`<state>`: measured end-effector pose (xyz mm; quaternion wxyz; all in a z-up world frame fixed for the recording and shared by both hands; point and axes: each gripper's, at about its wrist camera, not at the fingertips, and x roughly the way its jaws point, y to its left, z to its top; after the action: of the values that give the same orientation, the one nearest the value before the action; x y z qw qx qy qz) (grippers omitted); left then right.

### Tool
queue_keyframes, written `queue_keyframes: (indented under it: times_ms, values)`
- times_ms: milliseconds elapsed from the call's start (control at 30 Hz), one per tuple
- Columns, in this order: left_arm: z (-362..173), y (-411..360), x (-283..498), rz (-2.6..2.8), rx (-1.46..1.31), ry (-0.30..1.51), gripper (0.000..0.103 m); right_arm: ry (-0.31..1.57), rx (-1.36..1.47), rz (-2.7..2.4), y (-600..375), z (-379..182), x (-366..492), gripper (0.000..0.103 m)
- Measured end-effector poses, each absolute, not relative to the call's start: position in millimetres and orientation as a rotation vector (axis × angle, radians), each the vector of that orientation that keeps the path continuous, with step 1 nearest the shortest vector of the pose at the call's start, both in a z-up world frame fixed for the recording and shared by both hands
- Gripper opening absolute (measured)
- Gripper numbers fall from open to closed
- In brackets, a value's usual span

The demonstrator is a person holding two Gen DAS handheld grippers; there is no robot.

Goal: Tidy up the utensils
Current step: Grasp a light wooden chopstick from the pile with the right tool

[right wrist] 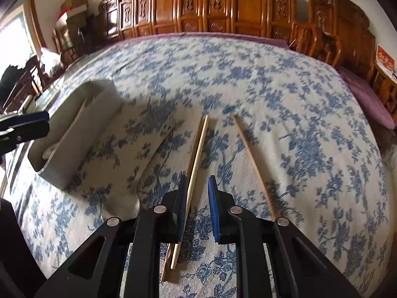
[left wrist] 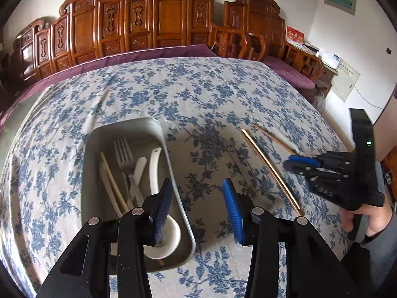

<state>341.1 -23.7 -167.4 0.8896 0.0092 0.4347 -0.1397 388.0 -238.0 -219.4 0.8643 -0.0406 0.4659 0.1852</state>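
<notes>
A grey tray [left wrist: 129, 129] on the flowered tablecloth holds a metal fork [left wrist: 125, 156], white spoons [left wrist: 155, 166] and pale chopsticks [left wrist: 111, 181]. My left gripper [left wrist: 197, 198] hangs open and empty above the tray's right rim [left wrist: 173, 173], its left pad over a spoon bowl. My right gripper [right wrist: 197, 193] is low over the cloth, jaws slightly apart. A pale chopstick [right wrist: 198, 154] lies on the cloth between them, close to the left pad, unpinched, with a darker stick [right wrist: 165, 270] alongside. Another chopstick [right wrist: 250, 159] lies to the right. The tray [right wrist: 74, 134] stands at left.
A person's hand [left wrist: 367, 221] holds the right gripper [left wrist: 289, 164] at the table's right side. Carved wooden chairs and benches [left wrist: 171, 17] with purple cushions [left wrist: 148, 54] ring the far edge. Bare flowered cloth [right wrist: 248, 74] stretches beyond the chopsticks.
</notes>
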Motion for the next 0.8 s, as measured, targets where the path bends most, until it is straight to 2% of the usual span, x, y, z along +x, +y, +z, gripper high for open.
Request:
queue_keyframes:
  times_ms: [267,800]
  values:
    - [-177.3,-43.8,334.4,-0.324,0.050,0.922,0.040,1.021,-0.125,0.357,-232.9,-241.2,401.4,0.013]
    - [-200.8,-74.1,327.2,-0.360,0.106,0.975,0.040,1.015,-0.136,0.389,-224.6,-236.2,401.1,0.014]
